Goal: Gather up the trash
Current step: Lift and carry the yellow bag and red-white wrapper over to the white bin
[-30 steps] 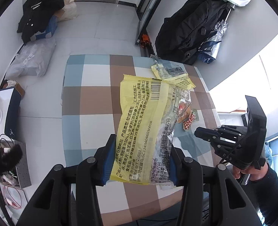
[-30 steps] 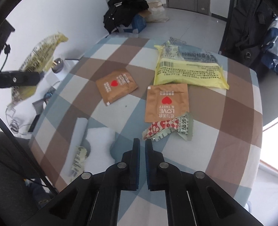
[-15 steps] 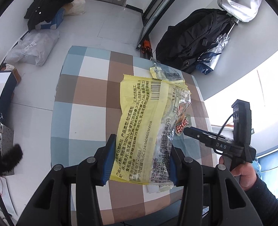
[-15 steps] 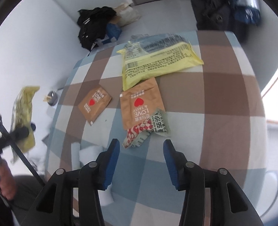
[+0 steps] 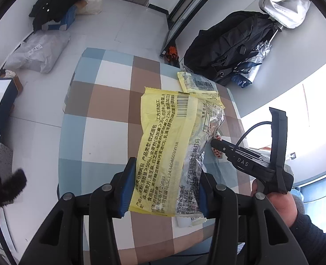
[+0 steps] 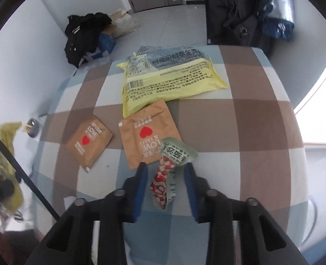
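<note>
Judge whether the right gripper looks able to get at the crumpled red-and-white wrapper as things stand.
Probably yes. The right gripper has been closing with the red-and-white wrapper already between its blue pads, which do not yet press it. Nothing covers the wrapper; only its far end overlaps a brown packet.

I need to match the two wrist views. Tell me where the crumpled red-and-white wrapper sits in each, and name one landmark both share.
Left wrist: the red-and-white wrapper is a sliver at centre-right, beside the held yellow bag, under the right gripper.
Right wrist: lower centre, between that gripper's fingers, whose jaws have just been closing.
Shared landmark: the flat yellow bag at the table's far edge.
</note>
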A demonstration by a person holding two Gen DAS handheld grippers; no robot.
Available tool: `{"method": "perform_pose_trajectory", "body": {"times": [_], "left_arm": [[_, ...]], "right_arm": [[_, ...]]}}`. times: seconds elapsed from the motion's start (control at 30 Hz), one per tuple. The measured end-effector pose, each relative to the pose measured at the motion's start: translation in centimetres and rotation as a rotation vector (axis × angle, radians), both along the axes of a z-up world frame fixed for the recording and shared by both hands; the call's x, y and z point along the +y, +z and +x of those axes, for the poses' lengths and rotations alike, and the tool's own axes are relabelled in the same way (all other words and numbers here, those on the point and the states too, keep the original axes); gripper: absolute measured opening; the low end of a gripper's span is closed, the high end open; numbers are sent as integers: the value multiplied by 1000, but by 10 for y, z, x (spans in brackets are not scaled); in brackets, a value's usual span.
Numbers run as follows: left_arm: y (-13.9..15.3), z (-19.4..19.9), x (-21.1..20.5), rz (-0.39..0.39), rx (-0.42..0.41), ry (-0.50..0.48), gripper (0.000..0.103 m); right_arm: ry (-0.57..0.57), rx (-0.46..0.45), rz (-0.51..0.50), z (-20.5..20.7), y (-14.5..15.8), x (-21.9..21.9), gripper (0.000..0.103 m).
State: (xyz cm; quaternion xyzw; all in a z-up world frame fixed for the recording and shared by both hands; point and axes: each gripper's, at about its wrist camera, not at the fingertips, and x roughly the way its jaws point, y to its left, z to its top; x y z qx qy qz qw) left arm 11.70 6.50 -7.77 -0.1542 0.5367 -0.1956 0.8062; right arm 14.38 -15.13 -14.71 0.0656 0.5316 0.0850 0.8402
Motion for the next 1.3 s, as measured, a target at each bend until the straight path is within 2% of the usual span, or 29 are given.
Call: {"method": "perform_pose_trajectory", "body": {"times": [0.23,0.4,0.57,0.67,0.83,0.93,1.0,1.1,1.2,1.3], "left_arm": [[7,-8,-10,15,-37,-20,43],[19,-17,-25,40,-70,-39,43],[42,-28,-56,7,-101,-69,43],[60,-37,-91,8,-142,-115,43],[82,-51,-159,-17,-187,-207,43],[85,-55,-202,11,-194,-270,43],[81,-58,-242,49,-197,-343,43],[72,-61,-282,68,-188,-423,43],[59,-62,-322,85,-171,-493,43],[42,-62,-353,54,-133,-550,43]], "right_arm": [[44,-36,29,-21,9,-13,12],[87,-141,71,-64,49,-36,12],[85,-260,130,-117,98,-70,12],[61,-314,173,-145,126,-96,12],[-12,-433,187,-197,169,-152,12],[-116,-485,222,-225,185,-200,12],[-197,-497,247,-239,187,-235,12],[-287,-498,210,-255,180,-277,12],[-383,-443,202,-264,157,-315,12],[-448,-379,203,-267,122,-343,12]]}}
